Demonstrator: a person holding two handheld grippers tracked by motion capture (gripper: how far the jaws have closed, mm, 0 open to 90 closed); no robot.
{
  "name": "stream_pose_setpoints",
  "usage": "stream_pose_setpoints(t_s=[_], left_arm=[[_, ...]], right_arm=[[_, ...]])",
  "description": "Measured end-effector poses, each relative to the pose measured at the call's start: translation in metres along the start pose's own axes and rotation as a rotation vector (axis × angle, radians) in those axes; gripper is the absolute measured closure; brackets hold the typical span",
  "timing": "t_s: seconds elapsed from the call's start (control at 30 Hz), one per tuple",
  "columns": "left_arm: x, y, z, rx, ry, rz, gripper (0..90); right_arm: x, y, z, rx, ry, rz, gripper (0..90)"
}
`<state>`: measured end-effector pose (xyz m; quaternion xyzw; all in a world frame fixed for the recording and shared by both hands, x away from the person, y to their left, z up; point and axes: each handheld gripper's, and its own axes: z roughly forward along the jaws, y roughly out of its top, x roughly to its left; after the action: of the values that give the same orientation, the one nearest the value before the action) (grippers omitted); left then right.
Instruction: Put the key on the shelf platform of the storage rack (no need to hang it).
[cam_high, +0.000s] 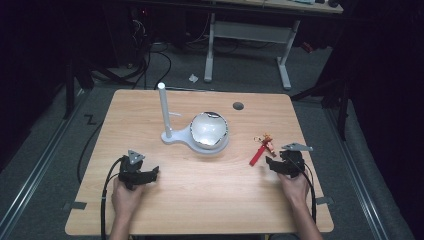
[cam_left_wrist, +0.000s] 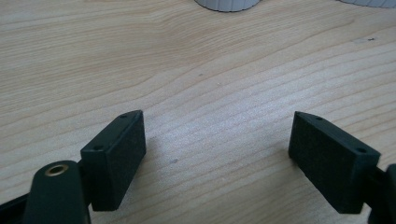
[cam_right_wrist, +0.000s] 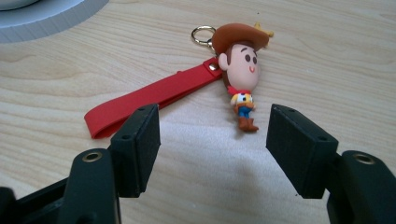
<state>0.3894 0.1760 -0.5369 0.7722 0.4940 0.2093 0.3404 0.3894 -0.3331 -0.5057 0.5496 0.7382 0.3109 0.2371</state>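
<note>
A cowboy figure keychain (cam_right_wrist: 242, 70) with a brown hat, a metal ring and a red strap (cam_right_wrist: 149, 95) lies flat on the wooden table; in the high view the keychain (cam_high: 262, 147) is right of centre. My right gripper (cam_right_wrist: 212, 128) is open just short of the figure's feet, nothing between its jaws; from above the right gripper (cam_high: 272, 164) sits just below the strap's end. My left gripper (cam_high: 152, 173) rests low at the front left, open over bare wood, as its own view of the left gripper (cam_left_wrist: 217, 140) confirms.
A white stand (cam_high: 176, 136) with a tall upright post (cam_high: 163, 107) and a shiny round bowl (cam_high: 209, 129) sits mid-table. A small dark hole (cam_high: 238, 106) lies near the far edge. Bare wood spreads between the two hands.
</note>
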Motion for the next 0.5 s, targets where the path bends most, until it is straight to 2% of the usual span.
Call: stream_pose_setpoints(t_s=[0.17,0.2,0.27,0.5], left_arm=[[0.0,0.0,0.0,0.0,0.0,0.0,19.2],[0.0,0.0,0.0,0.0,0.0,0.0,19.2],[0.0,0.0,0.0,0.0,0.0,0.001,19.1],[0.0,0.0,0.0,0.001,-0.002,0.006,19.0]], right_arm=[[-0.001,0.005,0.004,-0.012,0.008,0.014,33.5],[-0.002,0.008,0.009,0.011,0.009,0.021,30.9],[-0.002,0.011,0.012,0.02,0.013,0.024,29.9],[-0.003,0.025,0.025,0.028,0.0,0.021,25.7]])
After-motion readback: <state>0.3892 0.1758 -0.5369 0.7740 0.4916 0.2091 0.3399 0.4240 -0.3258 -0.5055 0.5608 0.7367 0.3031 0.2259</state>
